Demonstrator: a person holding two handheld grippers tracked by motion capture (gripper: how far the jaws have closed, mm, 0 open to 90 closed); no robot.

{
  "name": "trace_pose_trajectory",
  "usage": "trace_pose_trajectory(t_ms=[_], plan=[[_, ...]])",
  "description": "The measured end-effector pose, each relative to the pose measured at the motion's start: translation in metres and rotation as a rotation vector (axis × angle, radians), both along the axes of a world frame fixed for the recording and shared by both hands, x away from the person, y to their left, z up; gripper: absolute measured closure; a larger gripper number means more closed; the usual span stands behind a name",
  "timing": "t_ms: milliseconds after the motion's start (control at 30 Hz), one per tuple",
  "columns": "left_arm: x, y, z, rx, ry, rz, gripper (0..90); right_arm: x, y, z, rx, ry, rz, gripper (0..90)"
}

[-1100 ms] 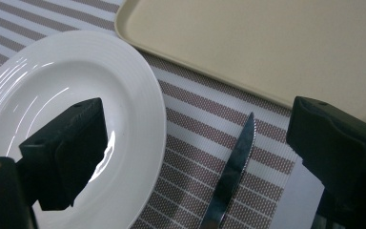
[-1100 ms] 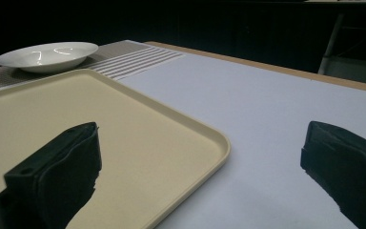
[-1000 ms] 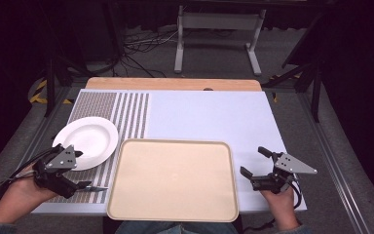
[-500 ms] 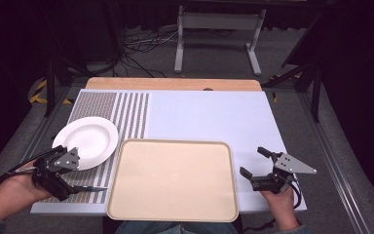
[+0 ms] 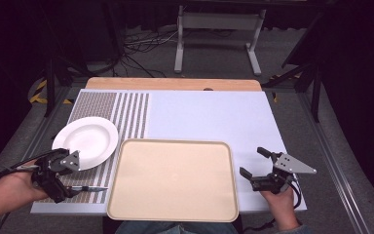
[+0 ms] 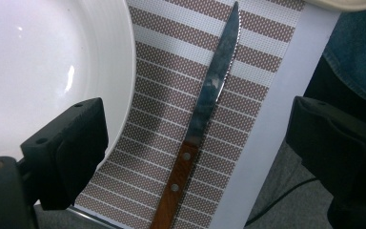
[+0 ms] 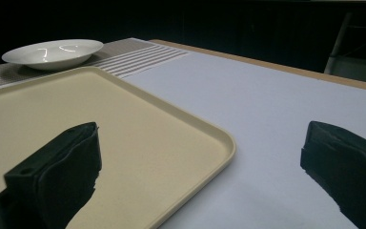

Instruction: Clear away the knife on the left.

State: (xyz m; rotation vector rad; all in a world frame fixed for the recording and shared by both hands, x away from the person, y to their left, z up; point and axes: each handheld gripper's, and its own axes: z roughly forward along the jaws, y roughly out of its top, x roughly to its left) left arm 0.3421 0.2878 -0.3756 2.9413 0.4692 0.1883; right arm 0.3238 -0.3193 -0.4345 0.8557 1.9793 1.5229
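Knife (image 6: 205, 119): wooden handle with two rivets, serrated steel blade; lies flat on the striped mat (image 6: 248, 86) at the desk's near left corner, just beside the white plate (image 6: 38, 67) and apart from it, blade tip directed toward the tray; in the high view it shows as a thin dark line (image 5: 88, 188) between the left tongs and the tray. Left tongs (image 5: 53, 171): held in the person's left hand (image 5: 7, 192), open, jaws spread wide to either side of the knife's handle, gripping nothing, above the knife and not touching it. Plate (image 5: 85, 141): round, white, empty, resting on the striped mat, near the tray's far left corner. Tray (image 5: 173, 179): beige, rectangular, rounded corners, empty, at the desk's near edge, centre. Right tongs (image 5: 257, 165): held in the right hand (image 5: 277, 202), open, empty, just beside the tray's right rim, over the pale blue desk (image 5: 209, 117) surface; one jaw shows in front of the tray (image 7: 124, 157) in the right gripper view.
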Motion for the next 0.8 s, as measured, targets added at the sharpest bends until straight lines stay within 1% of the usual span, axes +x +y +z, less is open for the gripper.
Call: trace_pose_trajectory(t_ms=[67, 133, 200, 267, 300, 333, 367, 467, 533, 567, 600, 667, 700, 733, 767, 800], plan=[[0.001, 0.000, -0.001, 0.001, 0.006, -0.004, 8.1, 0.000, 0.000, 0.000, 0.000, 0.000, 0.000, 0.5], [0.001, 0.000, -0.002, 0.015, 0.007, -0.010, 8.1, 0.000, 0.000, 0.000, -0.001, 0.000, 0.001, 0.5], [0.002, 0.000, -0.002, 0.025, 0.024, -0.012, 8.0, 0.000, 0.000, 0.000, -0.001, -0.001, 0.001, 0.5], [0.002, -0.001, -0.004, 0.041, 0.028, -0.024, 8.2, 0.000, 0.000, 0.000, 0.000, 0.000, 0.002, 0.5], [0.003, -0.001, -0.004, 0.054, 0.036, -0.036, 8.2, 0.000, 0.000, 0.000, 0.000, 0.000, 0.002, 0.5], [0.002, -0.002, -0.005, 0.064, 0.030, -0.037, 8.2, 0.000, 0.000, 0.000, -0.001, 0.000, 0.002, 0.5], [0.002, -0.002, -0.006, 0.072, 0.037, -0.053, 8.5, 0.000, 0.000, 0.000, -0.001, 0.000, 0.003, 0.5], [0.002, -0.004, -0.008, 0.097, 0.056, -0.069, 11.2, 0.000, 0.000, 0.000, 0.000, 0.000, 0.005, 0.5], [0.002, -0.005, -0.011, 0.118, 0.080, -0.081, 12.4, 0.000, 0.000, 0.000, -0.001, 0.003, 0.005, 0.5], [0.002, -0.006, -0.012, 0.128, 0.087, -0.084, 13.3, 0.001, 0.000, -0.001, -0.002, 0.004, 0.006, 0.5], [0.001, -0.005, -0.015, 0.124, 0.099, -0.081, 13.9, 0.001, 0.000, -0.001, -0.002, 0.004, 0.006, 0.5], [0.003, -0.005, -0.018, 0.153, 0.102, -0.079, 15.2, 0.001, 0.001, -0.001, -0.002, 0.007, 0.008, 0.5], [0.004, -0.004, -0.019, 0.161, 0.111, -0.077, 17.2, 0.001, 0.001, -0.001, -0.003, 0.006, 0.010, 0.5], [0.004, -0.003, -0.022, 0.166, 0.115, -0.082, 21.1, 0.001, 0.001, -0.001, -0.001, 0.006, 0.011, 0.5], [0.005, -0.003, -0.023, 0.168, 0.110, -0.092, 23.9, 0.001, 0.001, -0.001, 0.000, 0.008, 0.012, 0.5], [0.005, -0.002, -0.025, 0.183, 0.108, -0.093, 26.2, 0.001, 0.001, -0.001, 0.000, 0.011, 0.012, 0.5]])
